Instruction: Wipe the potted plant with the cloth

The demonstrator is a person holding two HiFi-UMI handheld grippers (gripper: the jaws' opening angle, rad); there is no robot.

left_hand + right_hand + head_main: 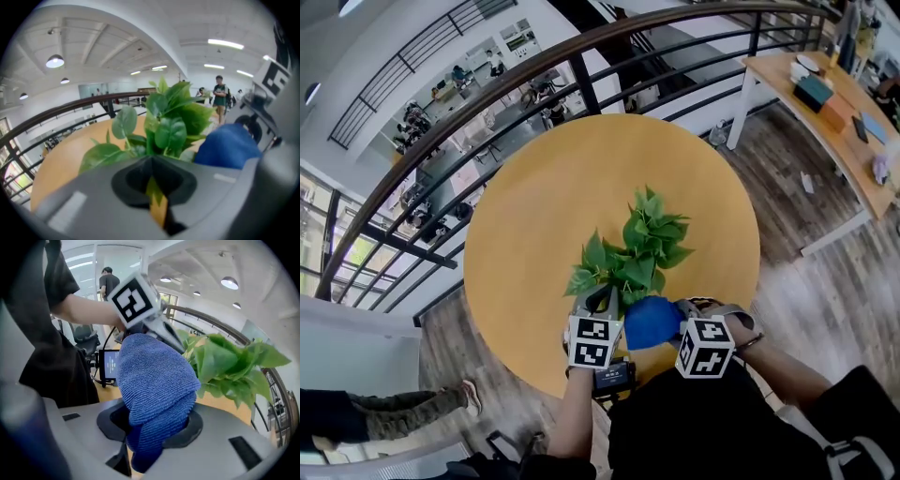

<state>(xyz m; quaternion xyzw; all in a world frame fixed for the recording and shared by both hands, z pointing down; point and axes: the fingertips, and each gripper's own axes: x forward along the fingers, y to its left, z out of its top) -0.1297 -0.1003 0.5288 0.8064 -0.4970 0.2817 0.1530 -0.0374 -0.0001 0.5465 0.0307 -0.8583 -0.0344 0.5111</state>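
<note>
Two grippers sit close together at the near edge of the round table (534, 187), with the plant (639, 251) just beyond them and the cloth (652, 322) between the two. The right gripper (677, 317) is clamped on the cloth: in its own view the blue fabric bulges up out of the jaws in a thick rounded wad that hides the pads. The left gripper (602, 300) has its jaws together at the plant's near-left side. A thin yellow-green sliver shows at their seam, and I cannot tell whether it is a pinched leaf or the table behind. The pot is hidden under the foliage in every view. What the next move turns on is where the leaves lie from the wad. In the head view the plant is ahead of the cloth and a little to the left, its nearest low leaves just beside the fabric — touching or not, I cannot say. In the right gripper view the leaves spread off to the right of the wad, while the left gripper's marker cube stands straight beyond it. So the right gripper seems aimed across toward the left one rather than at the plant. I judge wiping has barely begun or is about to — the cloth-bearing right hand is the one to act. It would need to turn the wad toward the leaves, while the left gripper steadies the near side.
</note>
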